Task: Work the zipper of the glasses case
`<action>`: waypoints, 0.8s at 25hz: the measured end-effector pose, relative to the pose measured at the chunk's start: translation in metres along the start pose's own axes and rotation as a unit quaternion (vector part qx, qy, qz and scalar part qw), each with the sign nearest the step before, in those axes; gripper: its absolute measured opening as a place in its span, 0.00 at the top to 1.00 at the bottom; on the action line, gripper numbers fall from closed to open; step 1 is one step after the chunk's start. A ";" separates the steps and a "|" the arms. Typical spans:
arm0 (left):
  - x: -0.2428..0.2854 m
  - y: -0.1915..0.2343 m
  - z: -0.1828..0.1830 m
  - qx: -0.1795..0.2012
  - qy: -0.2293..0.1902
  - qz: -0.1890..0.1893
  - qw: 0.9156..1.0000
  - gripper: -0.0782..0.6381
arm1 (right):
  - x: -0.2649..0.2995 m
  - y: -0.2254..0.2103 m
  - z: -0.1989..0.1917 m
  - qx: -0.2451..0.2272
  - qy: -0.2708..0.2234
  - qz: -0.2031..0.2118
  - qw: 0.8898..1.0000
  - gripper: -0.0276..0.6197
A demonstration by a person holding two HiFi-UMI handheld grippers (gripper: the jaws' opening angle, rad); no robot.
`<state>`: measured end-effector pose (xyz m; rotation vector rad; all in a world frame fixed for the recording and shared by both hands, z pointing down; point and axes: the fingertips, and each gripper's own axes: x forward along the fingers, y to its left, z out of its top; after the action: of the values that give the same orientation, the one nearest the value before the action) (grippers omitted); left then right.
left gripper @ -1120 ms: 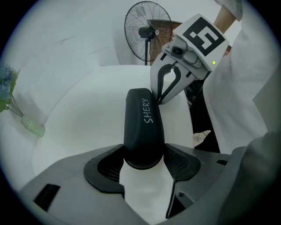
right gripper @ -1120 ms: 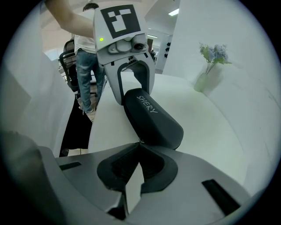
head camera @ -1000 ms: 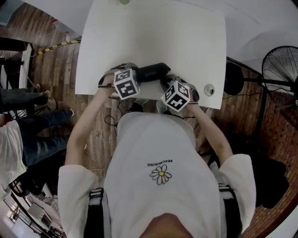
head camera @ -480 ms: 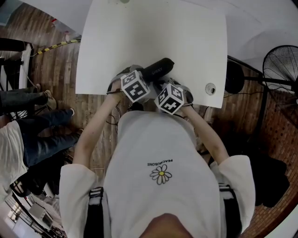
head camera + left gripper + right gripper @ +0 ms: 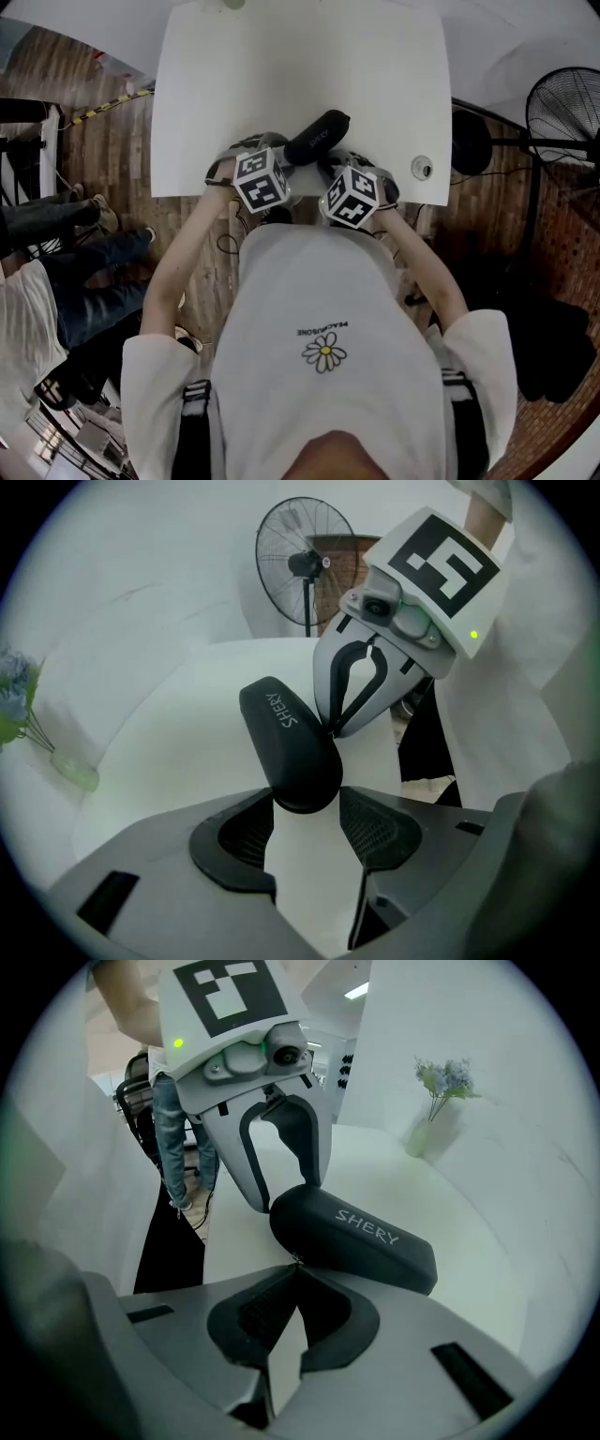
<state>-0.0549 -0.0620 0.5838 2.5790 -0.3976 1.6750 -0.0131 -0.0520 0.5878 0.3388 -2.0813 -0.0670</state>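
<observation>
Between the fingers (image 5: 246, 834) of the left gripper (image 5: 307, 806), part-spread: the near end of the black, rounded, hard-shell glasses case (image 5: 286, 738), lying on the white tabletop (image 5: 281, 75). Jaws just closing in, with the pads seeming to press both flanks of that end. Just ahead of the fingers (image 5: 258, 1307) of the right gripper (image 5: 296, 1274): the same case, slanting away to the right. Fingers there pressed tight together, tips at the case's edge, apparently pinching the small metal zipper pull (image 5: 294, 1260); too small to confirm outright.

Step in hand, by the look of it: bracing the case with the left and taking hold of the pull with the right, before any run of the zipper. Called for next, most likely: a firm left clamp, then drawing the pull along the seam and round the curved end, away from the left fingers, without letting the pinch slip off so small a tab or dragging the case askew.
</observation>
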 end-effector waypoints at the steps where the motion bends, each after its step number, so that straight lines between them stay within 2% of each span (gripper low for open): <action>1: 0.000 -0.001 0.000 0.003 -0.001 0.001 1.000 0.57 | 0.000 -0.001 0.000 -0.003 0.001 -0.005 1.000 0.95; 5: -0.003 -0.005 0.000 -0.015 0.003 -0.005 1.000 0.62 | 0.000 -0.007 -0.006 -0.015 0.014 -0.035 0.999 0.95; 7: -0.006 -0.013 -0.003 -0.022 0.014 -0.025 0.999 0.72 | 0.000 -0.012 -0.009 0.006 0.013 -0.048 0.999 0.95; 9: -0.006 -0.030 -0.002 -0.010 0.021 -0.064 0.998 0.87 | 0.000 -0.017 -0.010 0.026 0.008 -0.058 0.998 0.95; 10: -0.006 -0.037 -0.001 0.006 0.021 -0.075 0.997 0.87 | 0.000 -0.019 -0.009 0.027 0.007 -0.061 0.998 0.95; 12: -0.007 -0.039 0.001 0.046 0.023 -0.059 0.997 0.87 | 0.002 -0.022 -0.008 0.013 0.010 -0.065 0.998 0.95; 14: -0.012 -0.027 -0.001 0.082 0.025 -0.018 0.996 0.87 | 0.003 -0.022 -0.007 -0.001 0.012 -0.064 0.998 0.95; 16: -0.021 -0.007 0.003 0.133 0.016 0.032 0.990 0.87 | 0.003 -0.022 -0.007 -0.010 0.012 -0.062 0.998 0.95; 17: -0.025 0.003 0.007 0.170 0.008 0.058 0.984 0.79 | 0.003 -0.021 -0.007 -0.013 0.012 -0.062 0.998 0.95; 18: -0.027 0.011 0.012 0.212 0.001 0.077 0.974 0.62 | 0.003 -0.021 -0.007 -0.014 0.011 -0.061 0.998 0.95; 20: -0.023 0.022 0.018 0.296 0.006 0.094 0.951 0.46 | 0.003 -0.021 -0.007 -0.014 0.010 -0.059 0.998 0.95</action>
<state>-0.0533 -0.0822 0.5533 3.0096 -0.1546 2.1495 -0.0039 -0.0722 0.5902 0.4427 -2.0365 -0.1628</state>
